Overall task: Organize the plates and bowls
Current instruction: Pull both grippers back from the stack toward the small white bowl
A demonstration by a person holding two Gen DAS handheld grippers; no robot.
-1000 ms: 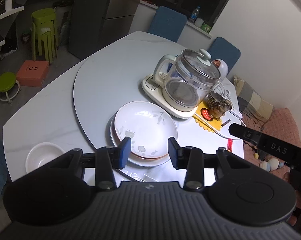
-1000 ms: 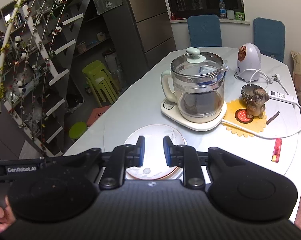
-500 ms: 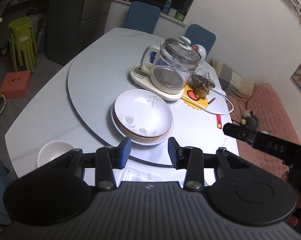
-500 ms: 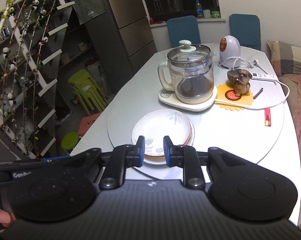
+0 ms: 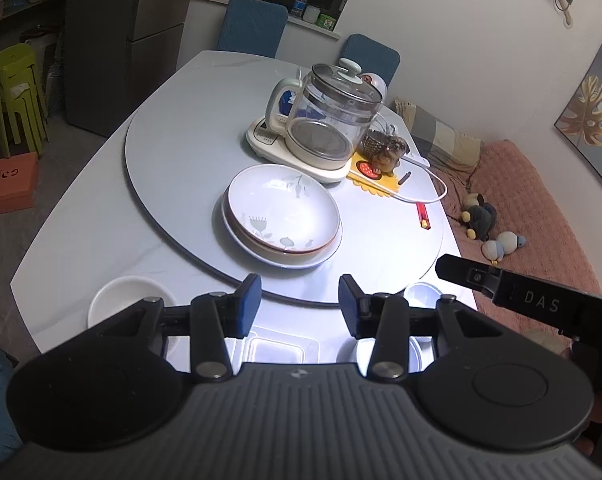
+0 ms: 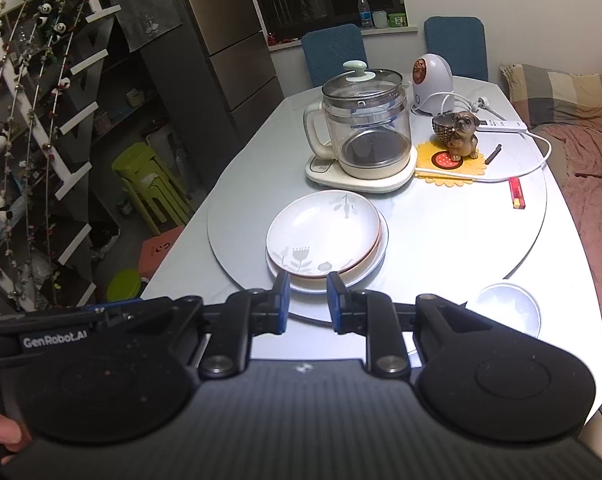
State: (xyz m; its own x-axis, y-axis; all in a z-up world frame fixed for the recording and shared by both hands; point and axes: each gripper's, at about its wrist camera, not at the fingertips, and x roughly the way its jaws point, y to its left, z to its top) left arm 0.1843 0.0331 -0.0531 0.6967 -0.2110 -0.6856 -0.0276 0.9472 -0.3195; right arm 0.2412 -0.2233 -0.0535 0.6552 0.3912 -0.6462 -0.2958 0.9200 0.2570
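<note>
1. White flowered plates [image 5: 281, 216] sit stacked on the round turntable [image 5: 173, 152] of the surface, just in front of the glass kettle [image 5: 333, 120].
2. Left claw [image 5: 299, 304] hovers over the near edge with nothing between its pads; its jaws have just been opening.
3. Right claw [image 6: 305, 300] is narrow and empty.
4. Small white bowls [image 5: 121, 300] rest near the surface's front edge.

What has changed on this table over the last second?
Both grippers drew back from the stacked plates, so the plates look farther off and small bowls near the table edge come into view. The left gripper has just been opening, with nothing between its pads; the right gripper stays narrow and empty. Plates and kettle stayed put.
</note>
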